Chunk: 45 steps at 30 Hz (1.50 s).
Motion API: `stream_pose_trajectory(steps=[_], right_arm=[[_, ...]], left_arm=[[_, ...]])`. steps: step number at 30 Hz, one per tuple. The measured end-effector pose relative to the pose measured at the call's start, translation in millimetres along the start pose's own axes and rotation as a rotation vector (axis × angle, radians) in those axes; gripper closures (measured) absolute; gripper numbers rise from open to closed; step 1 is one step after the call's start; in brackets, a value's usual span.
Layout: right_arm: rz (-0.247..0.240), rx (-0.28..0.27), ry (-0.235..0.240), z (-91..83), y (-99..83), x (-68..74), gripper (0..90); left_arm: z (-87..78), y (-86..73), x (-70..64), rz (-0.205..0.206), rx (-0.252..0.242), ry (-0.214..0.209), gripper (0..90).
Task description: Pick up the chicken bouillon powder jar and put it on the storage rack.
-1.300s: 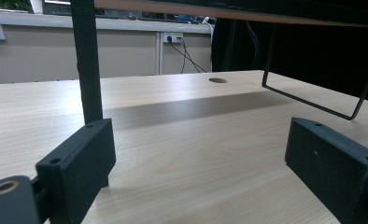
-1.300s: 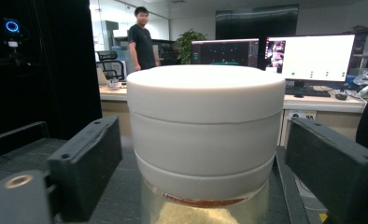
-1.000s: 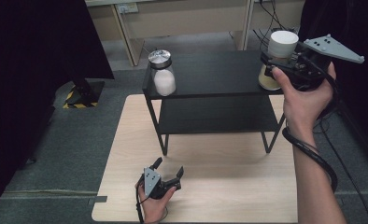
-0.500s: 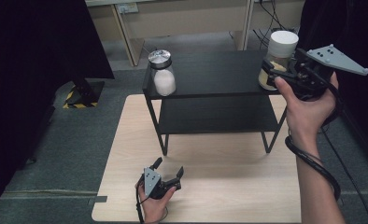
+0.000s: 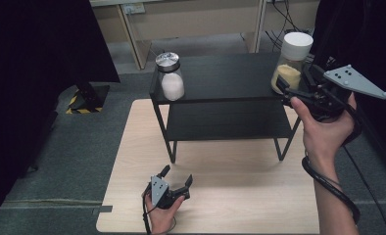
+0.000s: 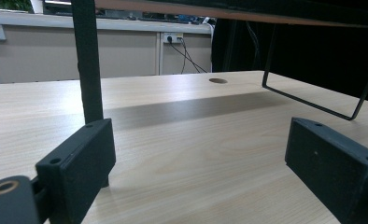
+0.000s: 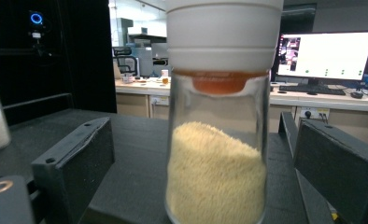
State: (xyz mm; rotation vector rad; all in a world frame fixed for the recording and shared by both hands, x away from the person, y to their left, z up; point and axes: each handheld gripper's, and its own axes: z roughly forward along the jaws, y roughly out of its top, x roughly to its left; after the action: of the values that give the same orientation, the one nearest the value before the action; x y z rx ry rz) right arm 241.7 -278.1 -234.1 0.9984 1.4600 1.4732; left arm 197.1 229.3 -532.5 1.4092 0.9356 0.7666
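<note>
Two tools are out, but only the right tool (image 5: 293, 87) is at work, jaws spread wide either side of the yellow-grain jar (image 7: 218, 116) on the shelf's (image 5: 225, 78) right end, touching nothing, so closing on the glass seems next, while the left tool (image 5: 174, 182) rests open on the surface (image 5: 230, 196).

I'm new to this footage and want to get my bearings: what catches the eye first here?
The glass jar of yellow grains with a white cap, at the right end of the black shelf's top, stands between the open jaws of the right tongs. A second jar of white powder sits at the shelf's left end. The left tongs rest open, low on the wooden table.
</note>
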Motion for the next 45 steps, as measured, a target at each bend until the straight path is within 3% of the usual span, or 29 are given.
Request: stream_pose_trajectory(steps=[21,45], right_arm=[[0.008,-0.023,0.04,-34.1,-33.8,0.0,5.4],[0.032,0.043,0.072,-59.3,-81.9,-4.3,5.3]], left_arm=[[-0.1,-0.2,-0.1,0.001,-0.001,0.0,8.0],[-0.2,-0.4,-0.3,0.002,-0.002,0.001,8.1]])
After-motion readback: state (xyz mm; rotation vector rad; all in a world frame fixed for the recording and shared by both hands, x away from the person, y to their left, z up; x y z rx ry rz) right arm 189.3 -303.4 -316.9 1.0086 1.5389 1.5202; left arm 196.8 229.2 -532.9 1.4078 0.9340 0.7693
